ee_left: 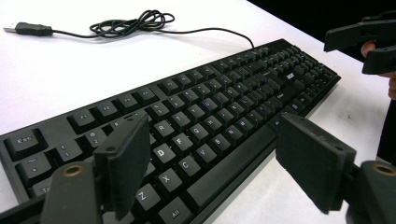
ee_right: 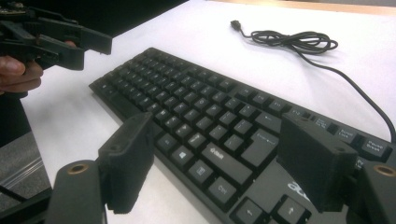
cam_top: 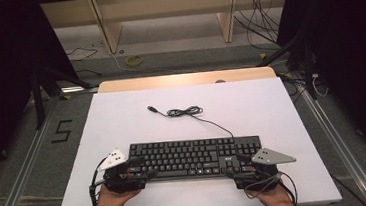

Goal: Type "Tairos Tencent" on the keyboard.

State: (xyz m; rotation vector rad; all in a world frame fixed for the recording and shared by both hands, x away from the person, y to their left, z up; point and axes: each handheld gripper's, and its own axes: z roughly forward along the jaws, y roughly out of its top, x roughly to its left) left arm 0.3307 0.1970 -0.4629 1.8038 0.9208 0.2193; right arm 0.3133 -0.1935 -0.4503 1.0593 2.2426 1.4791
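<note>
We are looking down at a white tabletop (cam_top: 122,118) with a black keyboard (cam_top: 196,157) lying flat on it, near the front edge and close to the middle. The keyboard is long and dark, with many small keys in rows and white letters on them. Its thin black cable (cam_top: 184,112) is running from the back of the keyboard toward the far side of the tabletop, where it is bunching up in a loose tangle and ending in a plug (cam_top: 151,108) that is lying free. We are holding the left tongs (cam_top: 144,169) at the left end of the keyboard and the right tongs (cam_top: 231,165) at the right end. In the left gripper view the left tongs (ee_left: 210,161) are standing wide open above the letter keys, holding nothing. In the right gripper view the right tongs (ee_right: 215,156) are wide open too, over the keys at that end, with nothing in them.
</note>
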